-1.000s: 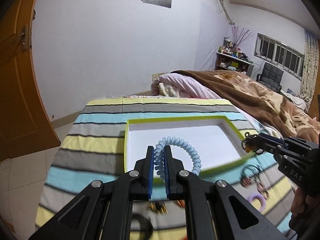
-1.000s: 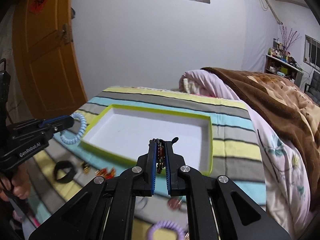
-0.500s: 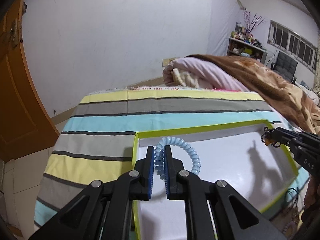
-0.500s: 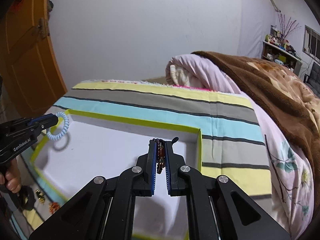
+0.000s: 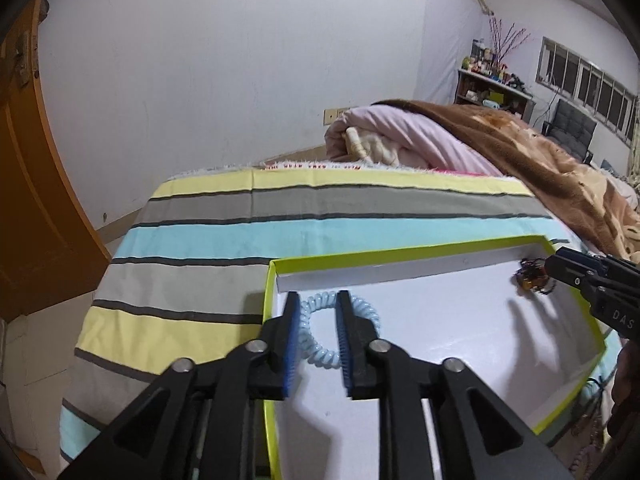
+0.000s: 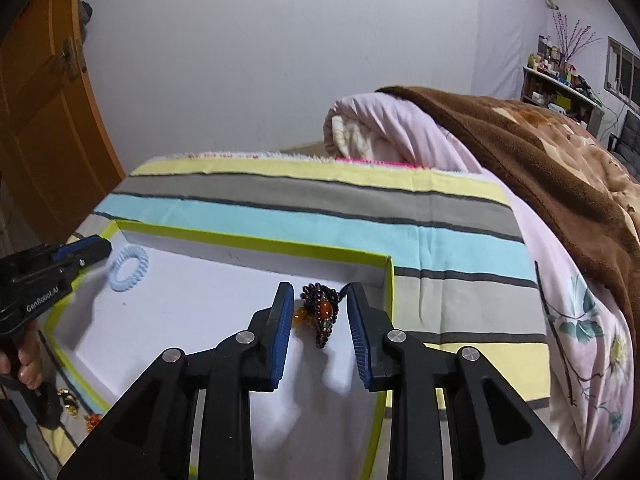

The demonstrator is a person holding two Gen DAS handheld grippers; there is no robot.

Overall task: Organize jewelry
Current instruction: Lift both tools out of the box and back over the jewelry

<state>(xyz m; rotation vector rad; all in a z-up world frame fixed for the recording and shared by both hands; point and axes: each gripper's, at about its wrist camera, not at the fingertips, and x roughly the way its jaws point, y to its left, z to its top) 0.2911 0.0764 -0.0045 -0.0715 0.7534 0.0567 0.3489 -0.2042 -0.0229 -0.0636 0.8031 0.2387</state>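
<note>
Your left claw [image 5: 316,338] has just been opening, and the blue coil bracelet [image 5: 320,354] lies loose between its pads at the tray's [image 5: 400,250] nine o'clock end. Your right claw [image 6: 318,330] has just been opening too, wider, and straddles the dark beaded bracelet [image 6: 322,314] at the three o'clock corner; opposite ends probably keep them from tangling.

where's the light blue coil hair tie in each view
Left wrist view: the light blue coil hair tie lies low and centre, between the open left hand-held gripper's fingers, in the tray's near-left corner.
Right wrist view: far left, just right of that gripper's tip.
Shared landmark: the tray's lime green rim.
</note>
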